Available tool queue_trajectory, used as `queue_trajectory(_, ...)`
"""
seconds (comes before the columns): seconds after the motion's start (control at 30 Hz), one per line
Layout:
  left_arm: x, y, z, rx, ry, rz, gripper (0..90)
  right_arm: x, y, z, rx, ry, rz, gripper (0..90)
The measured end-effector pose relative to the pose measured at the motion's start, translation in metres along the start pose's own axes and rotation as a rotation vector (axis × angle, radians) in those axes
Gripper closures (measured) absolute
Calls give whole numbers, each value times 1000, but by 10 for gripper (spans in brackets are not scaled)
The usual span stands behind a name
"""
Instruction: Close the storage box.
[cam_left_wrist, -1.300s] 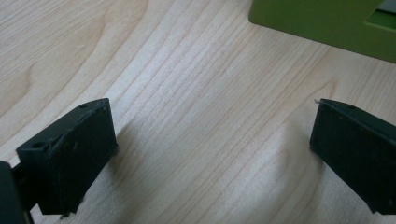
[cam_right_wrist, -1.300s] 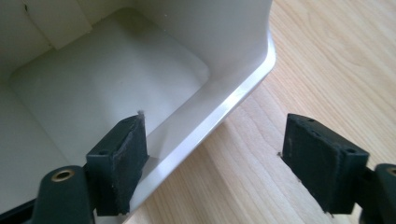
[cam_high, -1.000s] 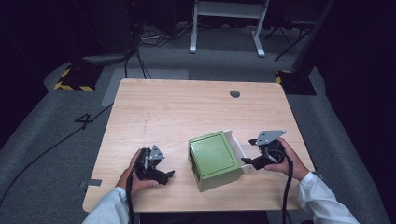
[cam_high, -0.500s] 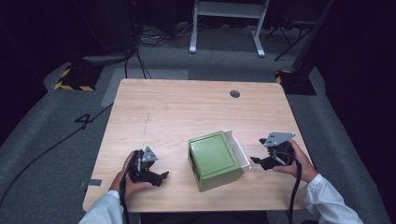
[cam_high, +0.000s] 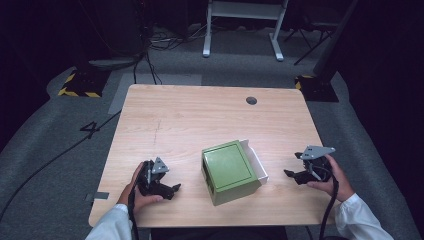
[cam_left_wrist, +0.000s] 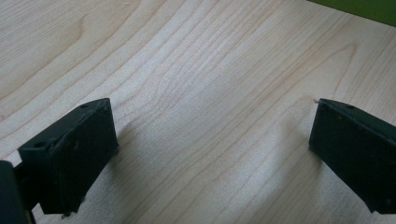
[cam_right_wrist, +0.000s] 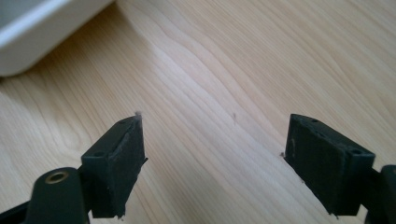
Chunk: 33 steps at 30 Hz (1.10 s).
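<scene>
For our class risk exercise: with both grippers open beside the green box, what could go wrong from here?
1. The square green box sits close to the near edge of the pale wooden table; a one-sided push from the left gripper or right gripper might slide it off.
2. The white inner tray sticks out toward the right gripper, so a closing jaw could snag it.

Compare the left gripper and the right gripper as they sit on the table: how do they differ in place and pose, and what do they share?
The left gripper lies left of the green box, by its green side; the right gripper lies right of it, by the white inner tray. The left gripper sits nearer the table's front edge; the right gripper sits a little farther back. Both are open, empty, pointed toward the box and clear of it.
</scene>
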<state>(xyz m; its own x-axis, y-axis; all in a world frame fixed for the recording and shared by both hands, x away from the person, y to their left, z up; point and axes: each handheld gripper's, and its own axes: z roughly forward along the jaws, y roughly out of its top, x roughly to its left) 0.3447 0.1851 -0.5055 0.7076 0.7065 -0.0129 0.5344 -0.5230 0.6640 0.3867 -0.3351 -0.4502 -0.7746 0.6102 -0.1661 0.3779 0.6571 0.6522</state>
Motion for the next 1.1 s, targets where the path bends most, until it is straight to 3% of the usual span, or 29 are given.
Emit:
queue_trajectory(0.33, 0, 0, 0, 0, 3, -4, 10, -13, -38, -4, 30, -28, 69, 203)
queue_trajectory(0.77, -1, 0, 0, -1, 7, -12, 9, -21, -81, -10, 4, -37, 194, 195)
queue_trajectory(1.1, -1, 0, 0, -1, 7, -11, 8, -20, -101, -13, -79, -55, 284, 159)
